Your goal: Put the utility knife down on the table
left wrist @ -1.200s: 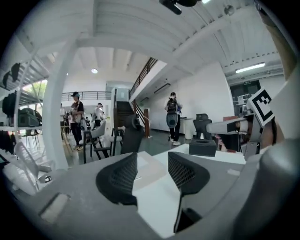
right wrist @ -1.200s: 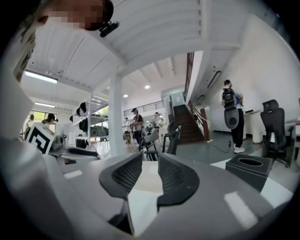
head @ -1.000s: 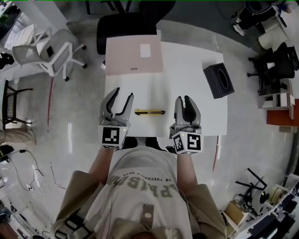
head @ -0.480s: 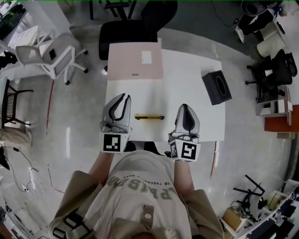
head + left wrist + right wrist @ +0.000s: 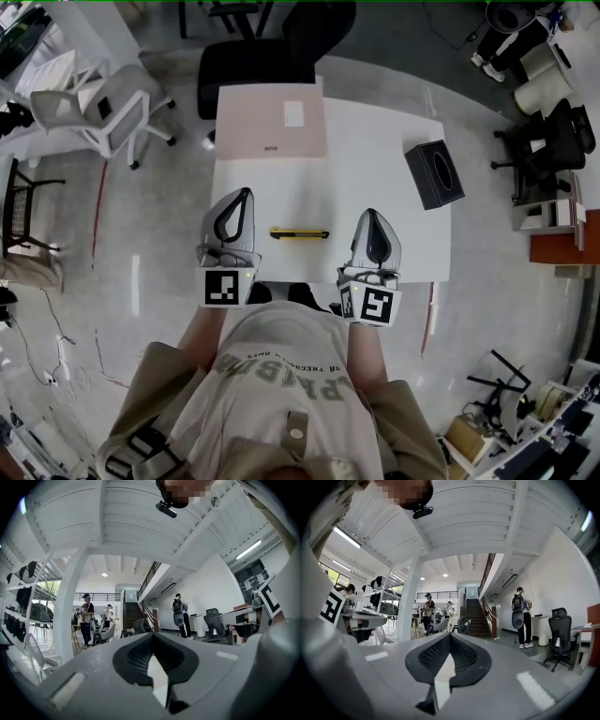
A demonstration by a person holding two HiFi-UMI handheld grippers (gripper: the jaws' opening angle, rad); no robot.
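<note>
Head view: one utility knife [image 5: 299, 233] lies flat on the table [image 5: 375, 169], on the person's side of the pink board [image 5: 272, 117] and free of both grippers. It looks light, stiff and slim. The smooth body may slip, so mid-handle, across its narrow width, seems the best hold. One black box [image 5: 435, 174] sits right of the board.

Left gripper view: the left gripper [image 5: 152, 634] has just closed, jaws together on nothing.

Right gripper view: the right gripper [image 5: 450, 634] is likewise just closed and empty.
</note>
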